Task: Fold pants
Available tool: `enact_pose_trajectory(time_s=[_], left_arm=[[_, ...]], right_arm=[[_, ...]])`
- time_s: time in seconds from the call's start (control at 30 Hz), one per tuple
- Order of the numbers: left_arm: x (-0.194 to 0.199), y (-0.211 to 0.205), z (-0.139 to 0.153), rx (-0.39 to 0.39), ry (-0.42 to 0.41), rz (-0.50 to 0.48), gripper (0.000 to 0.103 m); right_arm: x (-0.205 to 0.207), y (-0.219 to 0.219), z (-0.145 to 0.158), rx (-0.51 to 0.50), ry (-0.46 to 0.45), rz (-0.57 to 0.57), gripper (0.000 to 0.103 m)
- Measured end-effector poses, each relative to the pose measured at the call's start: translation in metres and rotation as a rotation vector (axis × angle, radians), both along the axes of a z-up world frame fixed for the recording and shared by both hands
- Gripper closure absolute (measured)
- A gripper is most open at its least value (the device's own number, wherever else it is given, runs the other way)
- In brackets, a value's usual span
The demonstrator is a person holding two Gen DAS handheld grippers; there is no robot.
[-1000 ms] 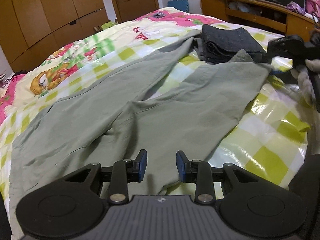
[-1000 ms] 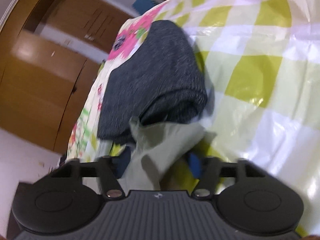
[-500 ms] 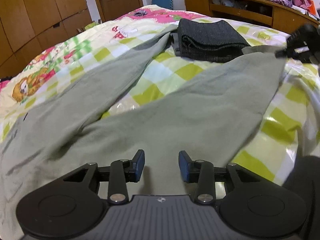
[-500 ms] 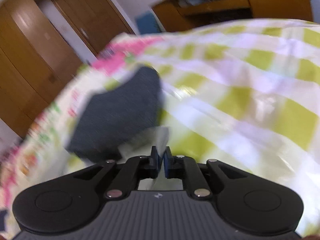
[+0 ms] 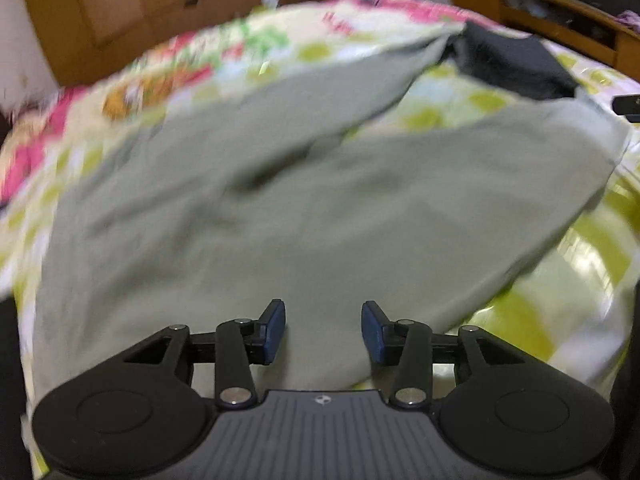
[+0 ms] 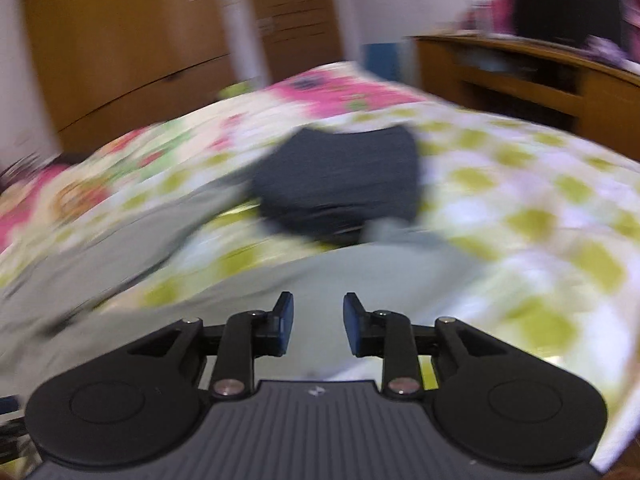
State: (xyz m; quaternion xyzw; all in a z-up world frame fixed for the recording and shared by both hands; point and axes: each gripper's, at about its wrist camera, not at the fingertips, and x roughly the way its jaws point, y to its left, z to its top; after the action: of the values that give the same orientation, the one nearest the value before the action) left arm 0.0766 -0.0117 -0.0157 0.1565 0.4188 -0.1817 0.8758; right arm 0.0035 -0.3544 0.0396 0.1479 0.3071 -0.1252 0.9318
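Grey-green pants (image 5: 304, 208) lie spread on the bed, both legs running away towards the far right. My left gripper (image 5: 323, 330) is open and empty just above the waist end. My right gripper (image 6: 318, 322) is open and empty above the end of the near leg (image 6: 360, 276). The other leg (image 6: 132, 236) runs off to the left in the right wrist view. Both views are blurred by motion.
A folded dark grey garment (image 5: 508, 64) (image 6: 344, 184) lies on the bed past the leg ends. The bed has a green-checked and floral cover (image 6: 540, 208). Wooden wardrobes (image 5: 132, 12) and a wooden shelf unit (image 6: 540, 76) stand beyond.
My right gripper has opened and let go of the pant leg's end, then drawn back over it. My left gripper has stayed open and shifted over the waist.
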Motion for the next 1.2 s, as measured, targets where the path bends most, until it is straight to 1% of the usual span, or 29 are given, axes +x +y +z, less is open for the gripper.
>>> enact_pose_trajectory(time_s=[0.07,0.17,0.23,0.33,0.4,0.43,0.5,0.53,0.6,0.67,0.73,0.83,0.97,1.07,1.2], left_arm=[[-0.004,0.016,-0.001,-0.025,0.015,0.026,0.043],[-0.010,0.036,0.007,-0.066,0.011,0.060,0.043],[-0.014,0.046,0.011,-0.071,-0.010,0.078,0.043],[-0.015,0.059,0.014,-0.089,-0.030,0.093,0.043],[-0.011,0.066,0.010,-0.101,-0.018,0.110,0.043],[-0.008,0.069,0.007,-0.108,-0.001,0.120,0.043],[-0.006,0.074,0.002,-0.112,0.021,0.125,0.042],[-0.006,0.076,0.001,-0.116,0.022,0.129,0.041],[-0.006,0.080,0.001,-0.128,0.028,0.129,0.041],[-0.007,0.082,0.004,-0.138,0.029,0.124,0.041],[-0.006,0.083,0.006,-0.142,0.026,0.118,0.041],[-0.001,0.085,0.011,-0.154,0.023,0.113,0.041],[0.007,0.088,0.015,-0.138,0.004,0.131,0.041],[0.009,0.091,0.017,-0.140,0.001,0.148,0.041],[0.008,0.091,0.017,-0.130,-0.002,0.146,0.041]], right_arm=[[0.012,0.034,-0.006,0.027,0.039,0.146,0.072],[0.031,0.083,-0.020,0.028,0.106,0.321,0.072],[0.039,0.114,-0.026,0.020,0.144,0.408,0.072],[0.045,0.151,-0.020,-0.024,0.142,0.516,0.071],[0.052,0.170,-0.022,-0.008,0.154,0.566,0.068],[0.058,0.179,-0.028,-0.008,0.183,0.593,0.068],[0.066,0.193,-0.041,-0.038,0.277,0.596,0.067],[0.069,0.195,-0.046,-0.039,0.306,0.598,0.066],[0.067,0.196,-0.045,-0.041,0.322,0.604,0.066],[0.067,0.195,-0.038,-0.033,0.321,0.617,0.067],[0.068,0.197,-0.029,-0.035,0.301,0.640,0.067],[0.080,0.209,-0.021,-0.046,0.272,0.666,0.067],[0.092,0.227,-0.018,-0.063,0.256,0.709,0.067],[0.095,0.236,-0.018,-0.060,0.252,0.732,0.067],[0.095,0.239,-0.018,-0.047,0.245,0.735,0.067]])
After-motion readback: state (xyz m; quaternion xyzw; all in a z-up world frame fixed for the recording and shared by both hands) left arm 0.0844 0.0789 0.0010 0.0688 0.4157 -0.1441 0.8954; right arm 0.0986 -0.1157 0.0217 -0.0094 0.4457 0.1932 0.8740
